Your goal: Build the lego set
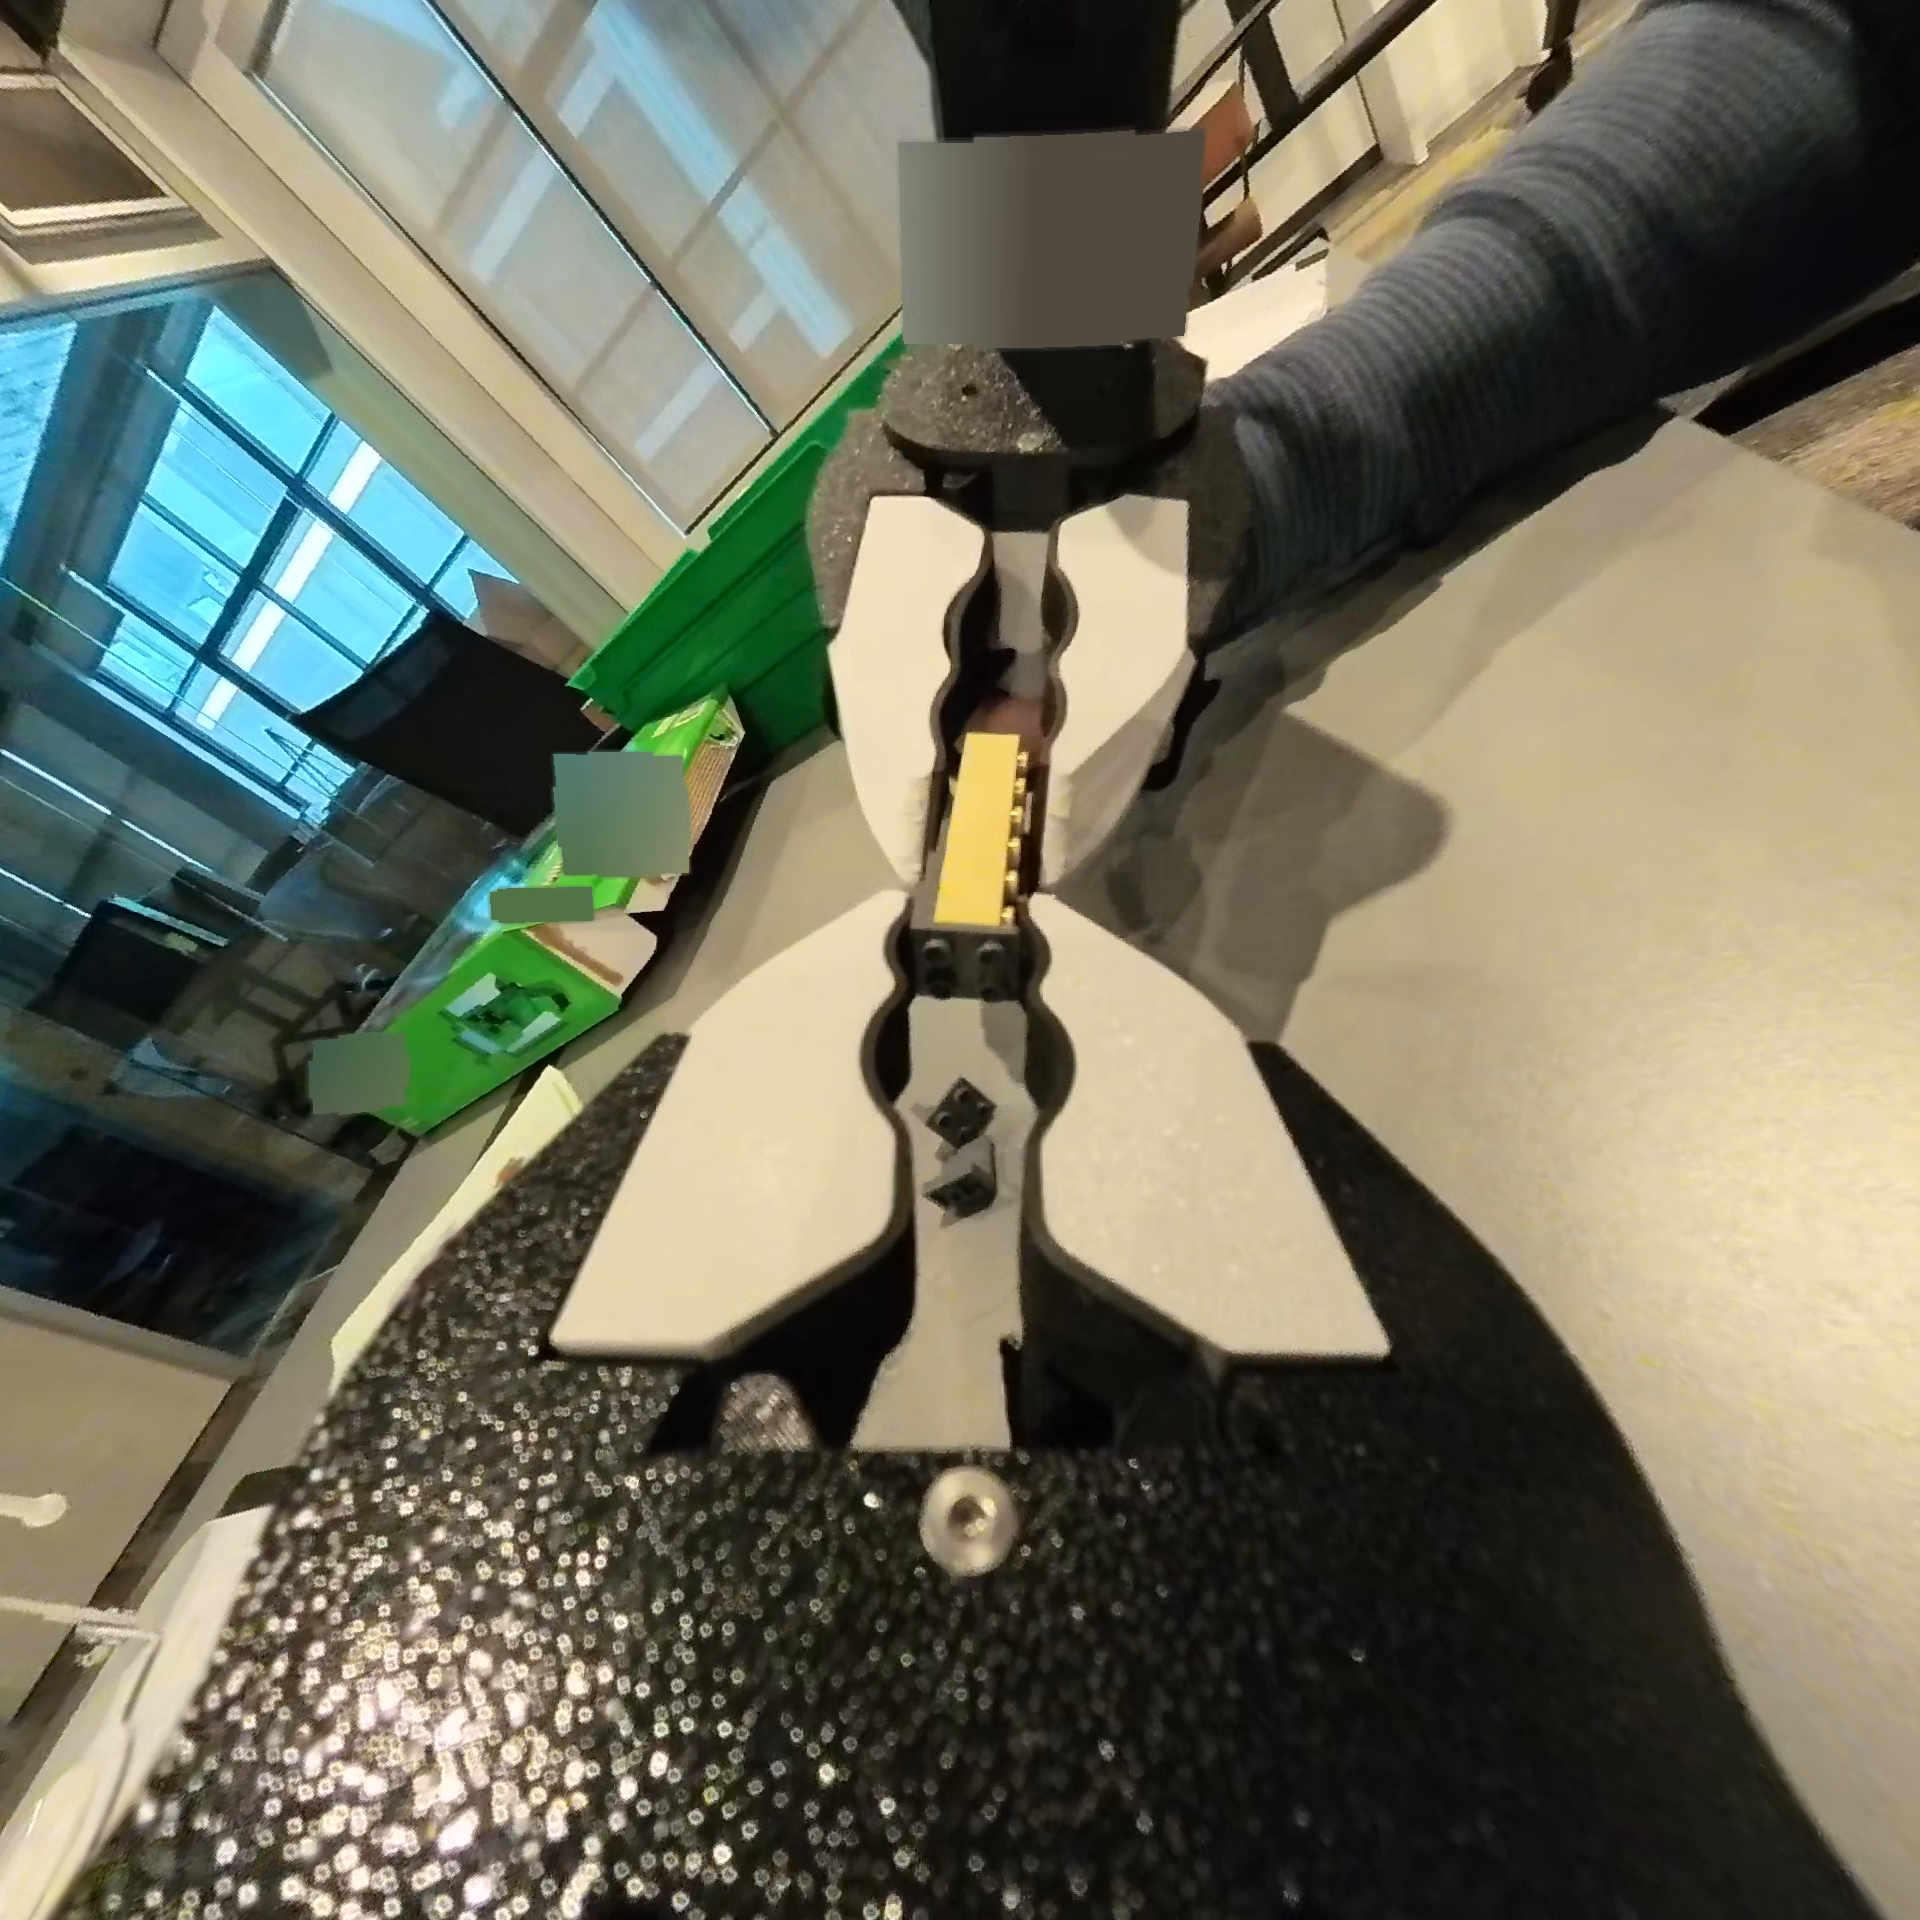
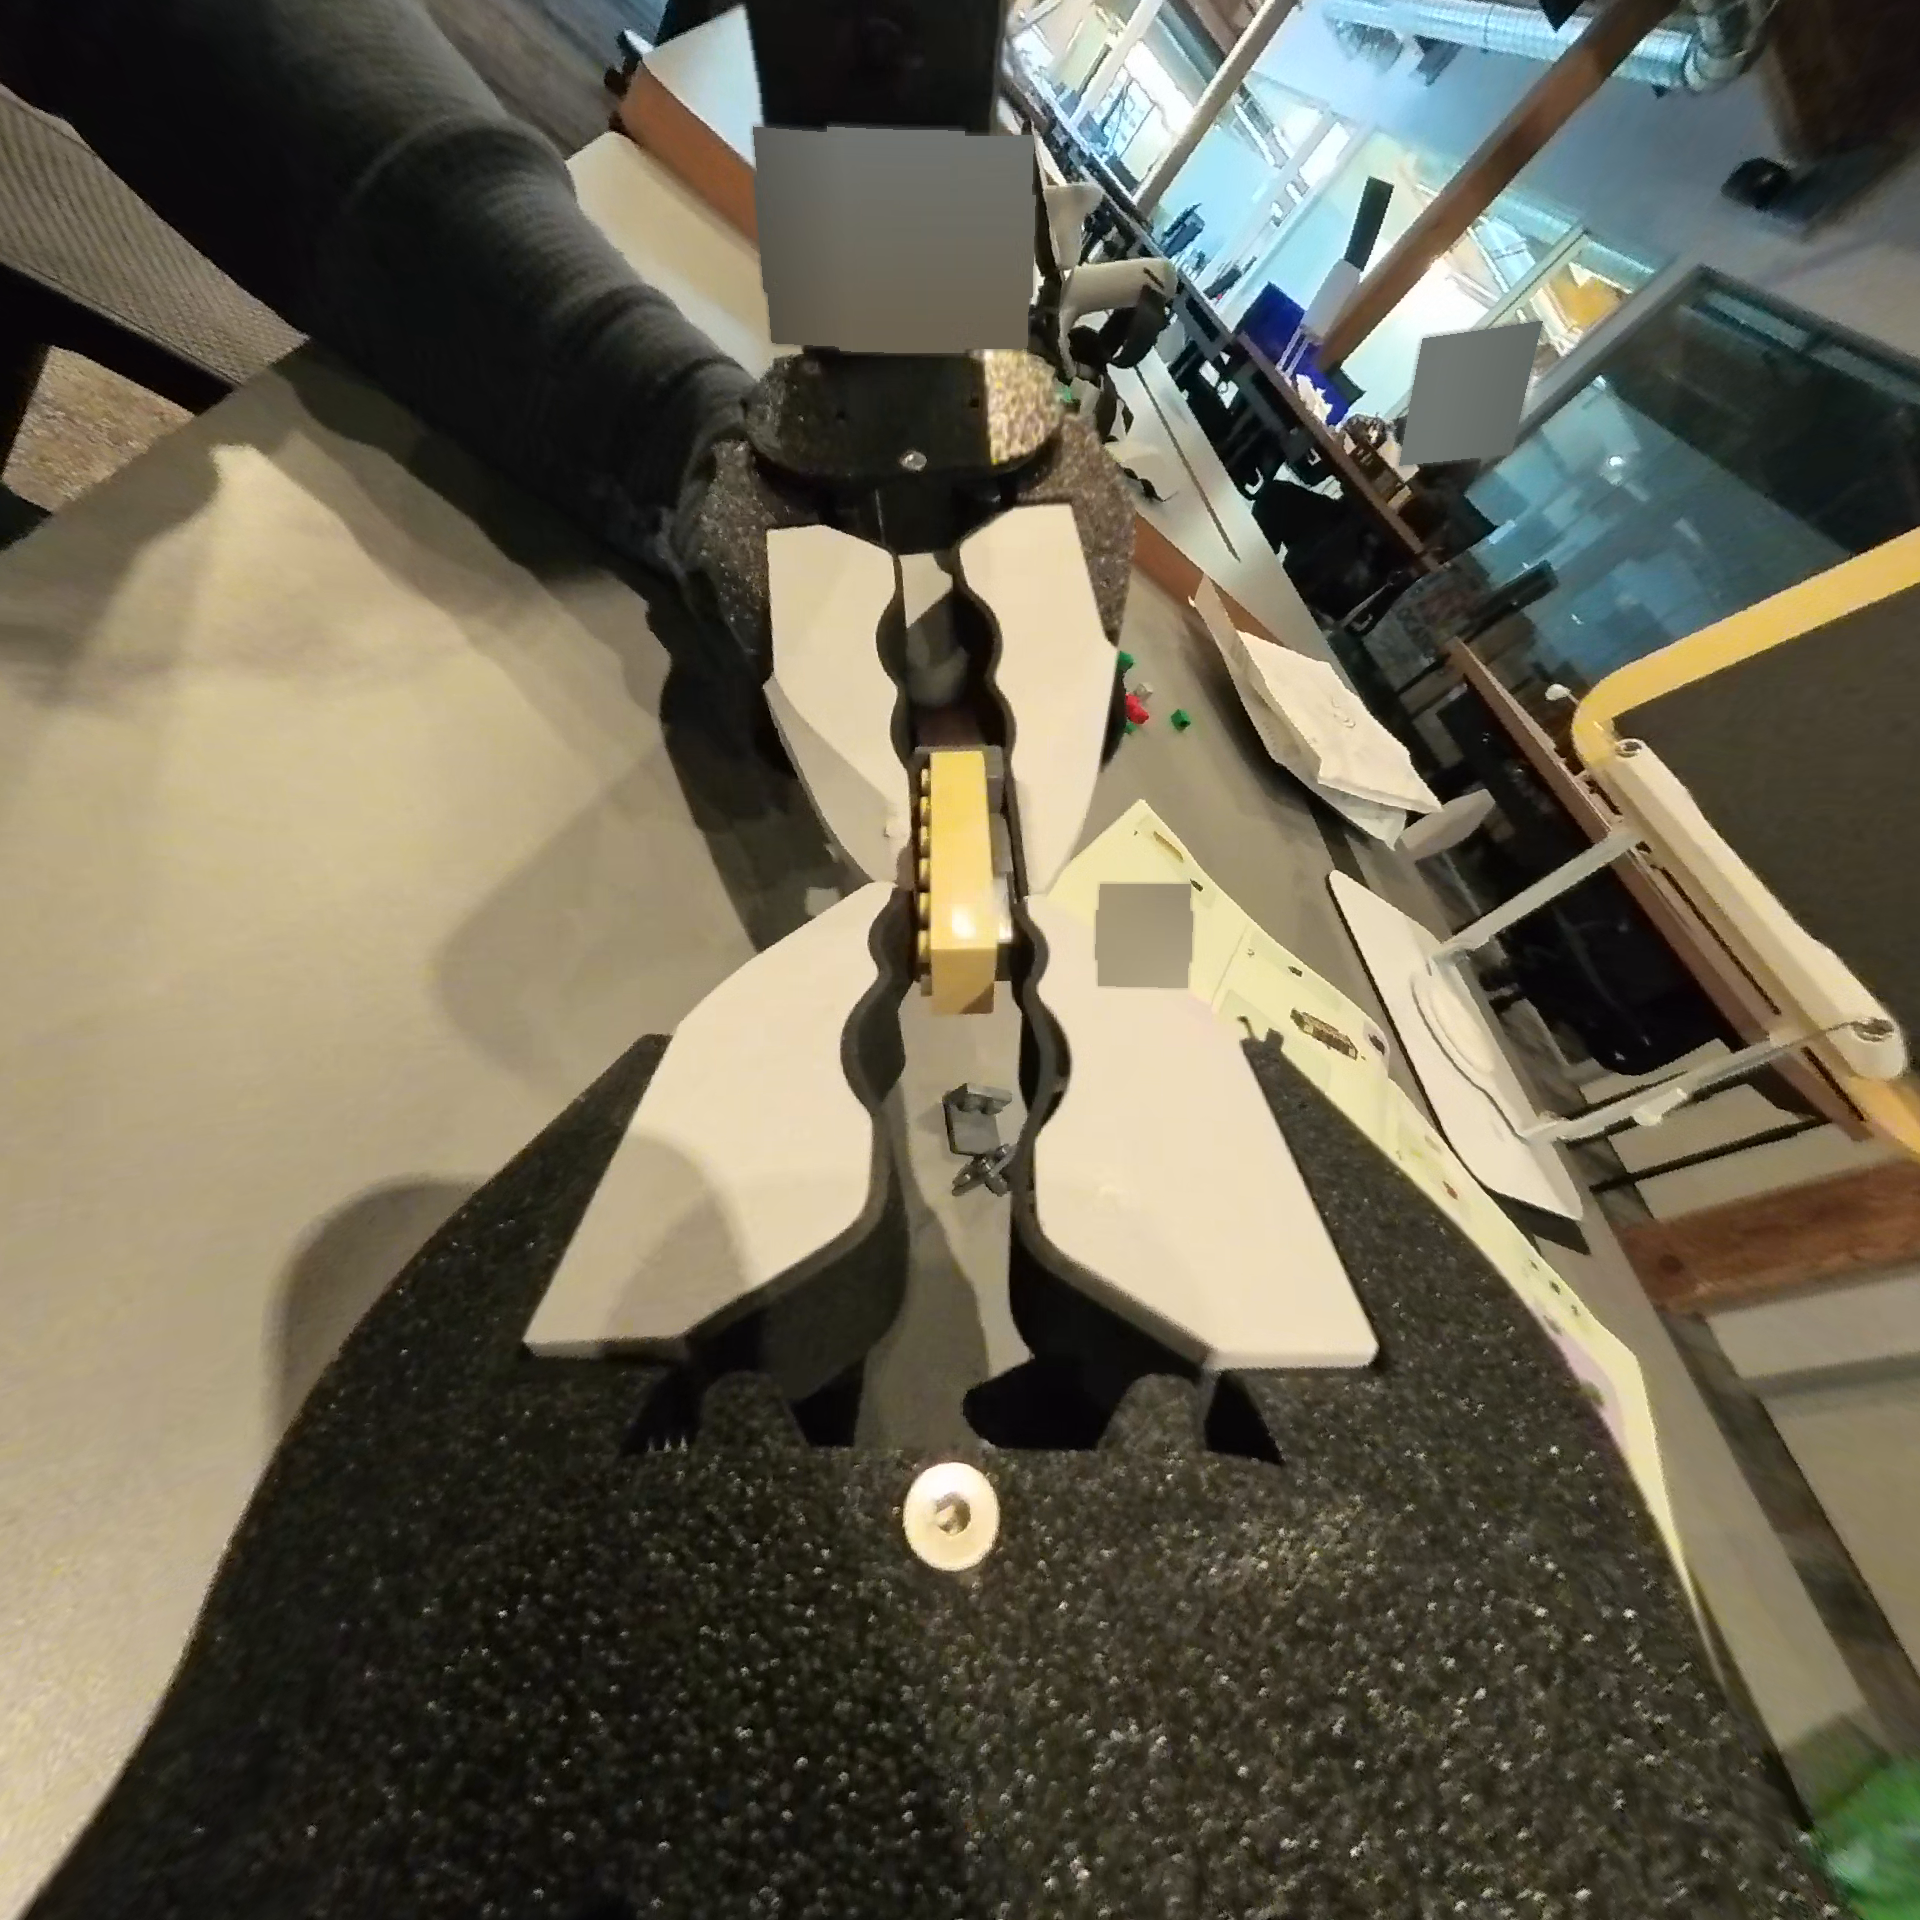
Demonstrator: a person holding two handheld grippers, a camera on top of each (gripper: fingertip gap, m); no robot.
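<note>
Left tongs: closed on the black end of a brick assembly, a tan bar with studs along one side fixed to a black studded block. Below these tongs, between the fingers, two small dark pieces lie on the grey tabletop.

Right tongs: closed on the tan end of the same brick assembly; the studs face to their left. Below them, a small dark grey part lies on the tabletop.

The two tongs meet tip to tip, each holding an opposite end of the assembly, which is raised clear of the tabletop.

Right of the right tongs: a pale instruction sheet, lying flat. Beyond it, small red and green pieces and crumpled white paper.

Left of the left tongs, farther off: green boxes and a green bin at the tabletop edge.

A sleeved arm shows behind the opposite tongs in each view.
</note>
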